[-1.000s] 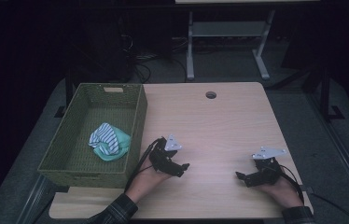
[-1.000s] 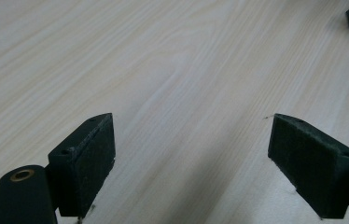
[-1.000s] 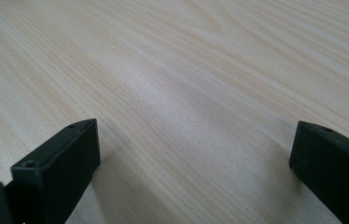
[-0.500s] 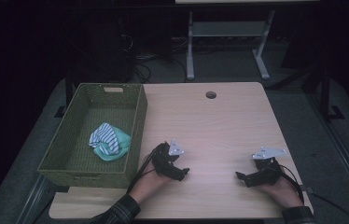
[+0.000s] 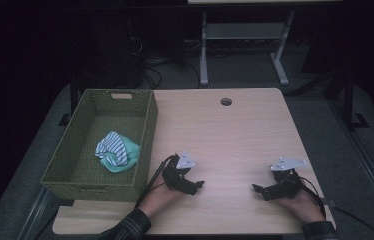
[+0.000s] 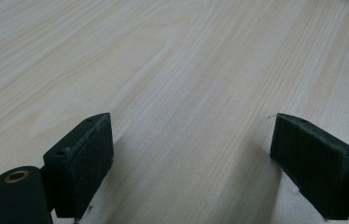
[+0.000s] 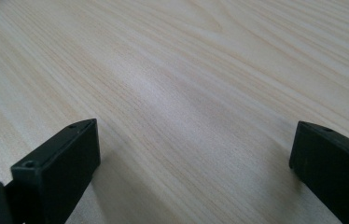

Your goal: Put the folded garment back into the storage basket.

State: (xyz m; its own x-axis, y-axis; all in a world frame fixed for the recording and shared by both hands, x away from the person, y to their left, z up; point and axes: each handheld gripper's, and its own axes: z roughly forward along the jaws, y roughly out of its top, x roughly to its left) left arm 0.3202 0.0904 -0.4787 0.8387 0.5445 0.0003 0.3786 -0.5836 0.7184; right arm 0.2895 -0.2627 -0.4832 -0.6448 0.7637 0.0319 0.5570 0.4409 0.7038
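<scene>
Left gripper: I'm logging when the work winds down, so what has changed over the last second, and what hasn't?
The left gripper drew back a little toward the person's edge of the table, its jaws open with nothing between them. The right gripper stayed put, also open and empty. The bundled cloth lies in the green basket as before.

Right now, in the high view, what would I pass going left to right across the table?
Basket → cloth inside it → left gripper → right gripper, both resting on the table.
</scene>
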